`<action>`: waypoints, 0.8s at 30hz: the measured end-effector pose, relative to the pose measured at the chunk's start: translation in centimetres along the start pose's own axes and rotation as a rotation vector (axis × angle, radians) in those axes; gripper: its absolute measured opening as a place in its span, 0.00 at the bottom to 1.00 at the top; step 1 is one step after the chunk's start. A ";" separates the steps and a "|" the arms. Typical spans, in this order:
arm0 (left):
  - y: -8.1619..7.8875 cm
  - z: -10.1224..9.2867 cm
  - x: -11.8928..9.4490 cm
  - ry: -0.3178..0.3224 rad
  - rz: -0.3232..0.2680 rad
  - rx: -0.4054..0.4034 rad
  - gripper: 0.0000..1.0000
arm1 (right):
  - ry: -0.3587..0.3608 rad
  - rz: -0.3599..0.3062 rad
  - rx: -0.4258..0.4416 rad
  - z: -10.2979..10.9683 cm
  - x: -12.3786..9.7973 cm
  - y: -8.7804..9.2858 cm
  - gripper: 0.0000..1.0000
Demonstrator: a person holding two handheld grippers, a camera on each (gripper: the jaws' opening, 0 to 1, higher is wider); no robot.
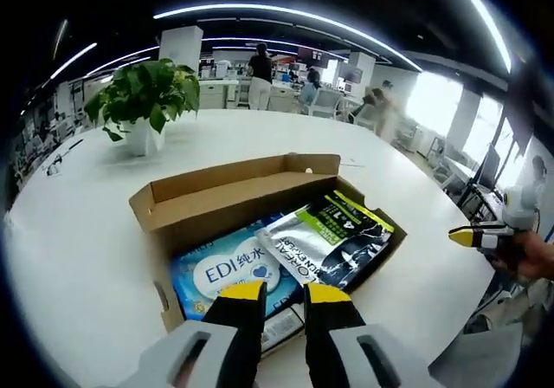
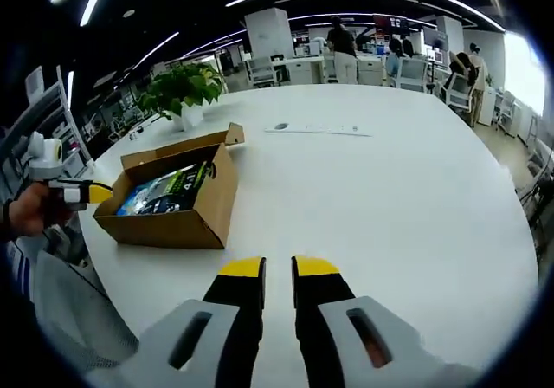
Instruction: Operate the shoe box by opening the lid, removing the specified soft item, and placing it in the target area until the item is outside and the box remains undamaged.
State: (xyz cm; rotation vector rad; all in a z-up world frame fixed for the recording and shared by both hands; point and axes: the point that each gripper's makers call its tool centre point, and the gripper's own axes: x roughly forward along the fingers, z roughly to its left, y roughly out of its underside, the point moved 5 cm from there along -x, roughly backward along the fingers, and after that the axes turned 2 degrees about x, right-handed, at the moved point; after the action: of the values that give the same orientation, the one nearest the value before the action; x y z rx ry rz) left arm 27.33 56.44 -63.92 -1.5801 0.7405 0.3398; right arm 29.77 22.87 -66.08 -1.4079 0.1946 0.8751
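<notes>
Now | box lid already open, on table | blue wipes pack and silver pouch inside | left gripper over box edge, jaws narrow, empty | right gripper narrow, empty, well apart | risk: jaws could snag cardboard wall, or grab the wrong pack.

We see a shoe box of matt brown corrugated cardboard, its cut edges rough. Inside lie a glossy blue plastic wipes pack and a shiny silver-and-black foil pouch. The table looks smooth, white and faintly sheened. Our grippers' jaws look like matt black plastic with yellow tips.
</notes>
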 end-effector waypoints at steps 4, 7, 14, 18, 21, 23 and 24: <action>0.3 -0.3 0.8 0.021 0.024 -0.015 0.17 | 0.001 -0.007 0.002 0.1 -0.3 0.1 0.11; 0.5 -0.5 1.4 0.036 0.041 -0.032 0.17 | 0.005 -0.014 0.003 0.2 -0.6 0.0 0.11; 0.5 -0.5 3.3 0.050 0.073 -0.043 0.17 | 0.011 -0.026 0.002 0.3 -1.1 0.4 0.10; 0.6 -0.5 3.9 0.058 0.096 -0.061 0.17 | 0.021 -0.023 0.009 0.2 -1.4 0.7 0.10; 0.5 -0.4 4.1 0.058 0.099 -0.074 0.15 | 0.026 -0.023 0.016 0.2 -1.5 1.0 0.10; 0.5 -0.3 4.4 0.059 0.109 -0.087 0.15 | 0.030 -0.018 0.018 0.1 -1.6 1.2 0.10; 0.5 -0.3 4.4 0.060 0.110 -0.092 0.15 | 0.033 -0.018 0.021 0.0 -1.6 1.3 0.10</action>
State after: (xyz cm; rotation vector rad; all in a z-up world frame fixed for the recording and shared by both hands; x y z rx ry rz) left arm 30.23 54.99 -67.00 -1.6458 0.8711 0.4133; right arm 27.88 22.16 -66.11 -1.4035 0.2150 0.8338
